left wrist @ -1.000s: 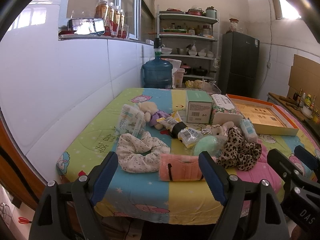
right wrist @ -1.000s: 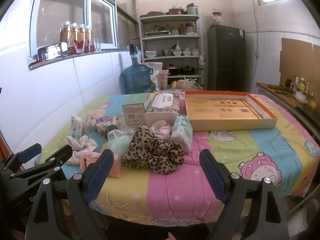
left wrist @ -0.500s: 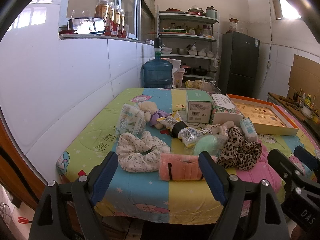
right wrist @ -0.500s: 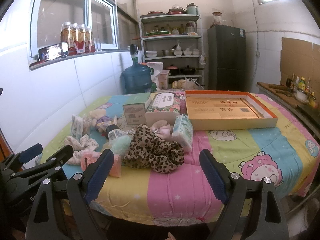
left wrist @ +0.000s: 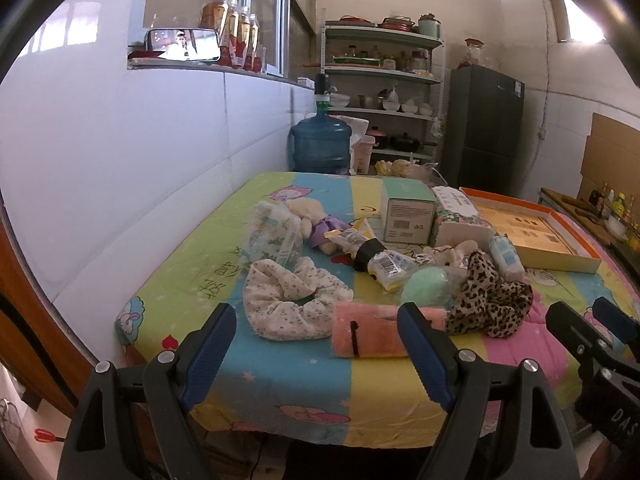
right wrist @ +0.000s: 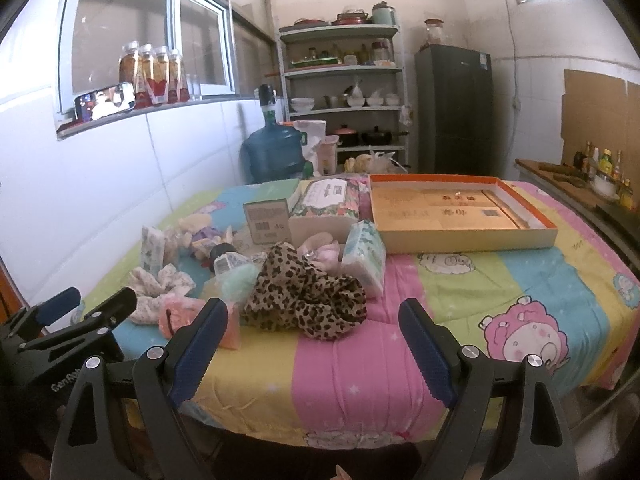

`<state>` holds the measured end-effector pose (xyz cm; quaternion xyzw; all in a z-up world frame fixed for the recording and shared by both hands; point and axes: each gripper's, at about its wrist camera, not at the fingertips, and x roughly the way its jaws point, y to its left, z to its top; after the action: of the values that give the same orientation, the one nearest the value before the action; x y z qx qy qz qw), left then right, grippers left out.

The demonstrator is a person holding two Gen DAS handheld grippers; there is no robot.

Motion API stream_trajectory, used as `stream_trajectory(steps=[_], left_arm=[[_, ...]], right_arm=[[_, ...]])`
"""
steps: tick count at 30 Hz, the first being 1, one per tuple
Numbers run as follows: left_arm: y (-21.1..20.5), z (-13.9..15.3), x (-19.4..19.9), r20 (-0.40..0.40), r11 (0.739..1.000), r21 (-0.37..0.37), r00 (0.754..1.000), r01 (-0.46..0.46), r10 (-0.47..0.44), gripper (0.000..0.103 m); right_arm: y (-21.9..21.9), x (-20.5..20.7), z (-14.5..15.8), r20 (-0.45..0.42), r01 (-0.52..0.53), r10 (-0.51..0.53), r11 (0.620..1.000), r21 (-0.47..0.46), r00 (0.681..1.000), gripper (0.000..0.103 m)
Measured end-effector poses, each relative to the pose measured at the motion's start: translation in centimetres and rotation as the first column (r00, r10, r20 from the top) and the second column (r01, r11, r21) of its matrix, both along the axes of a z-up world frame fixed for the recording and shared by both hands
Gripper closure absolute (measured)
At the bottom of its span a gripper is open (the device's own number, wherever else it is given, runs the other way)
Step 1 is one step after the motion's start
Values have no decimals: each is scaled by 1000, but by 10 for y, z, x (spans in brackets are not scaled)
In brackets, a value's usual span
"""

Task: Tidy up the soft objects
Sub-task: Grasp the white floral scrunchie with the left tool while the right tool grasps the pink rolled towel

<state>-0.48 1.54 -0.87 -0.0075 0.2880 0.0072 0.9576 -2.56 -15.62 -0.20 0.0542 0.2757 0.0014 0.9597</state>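
Observation:
A heap of soft things lies on the colourful quilt (left wrist: pixel 280 368): a white floral scrunchie (left wrist: pixel 292 300), a folded pink cloth (left wrist: pixel 372 332), a leopard-print scrunchie (left wrist: pixel 488 304) (right wrist: pixel 308 300), a mint puff (left wrist: pixel 424 284), a small plush bear (left wrist: pixel 308 216) and tissue packs (left wrist: pixel 276 236) (right wrist: pixel 364 256). My left gripper (left wrist: pixel 318 344) hovers open at the near edge, short of the floral scrunchie and pink cloth, with nothing between its fingers. Wide open and empty too, my right gripper (right wrist: pixel 312 340) hangs before the leopard scrunchie.
An orange-rimmed flat box (right wrist: pixel 548 232) lies at the back right. A green carton (left wrist: pixel 408 216) and a floral tissue box (right wrist: pixel 324 208) stand behind the heap. A white wall runs along the left; a water jug (left wrist: pixel 320 144), shelves and a dark fridge (right wrist: pixel 456 108) are beyond.

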Motion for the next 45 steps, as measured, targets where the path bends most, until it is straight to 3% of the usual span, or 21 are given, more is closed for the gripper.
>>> stream_trajectory(steps=[9, 20, 27, 38, 45], left_arm=[[21, -13, 4, -9, 999, -27, 1000, -30, 30, 20], [48, -34, 24, -39, 996, -32, 996, -81, 80, 20], [53, -43, 39, -40, 997, -15, 996, -80, 79, 20], [63, -58, 69, -79, 998, -49, 996, -34, 30, 22], [69, -73, 87, -132, 995, -101, 991, -19, 6, 25]], right_arm=[[5, 11, -17, -28, -72, 73, 996, 46, 997, 15], [35, 41, -55, -81, -277, 291, 949, 148, 953, 15], [43, 55, -69, -90, -306, 327, 933, 191, 941, 16], [55, 83, -83, -98, -347, 375, 911, 223, 922, 39], [58, 91, -85, -95, -375, 404, 898, 229, 910, 61]])
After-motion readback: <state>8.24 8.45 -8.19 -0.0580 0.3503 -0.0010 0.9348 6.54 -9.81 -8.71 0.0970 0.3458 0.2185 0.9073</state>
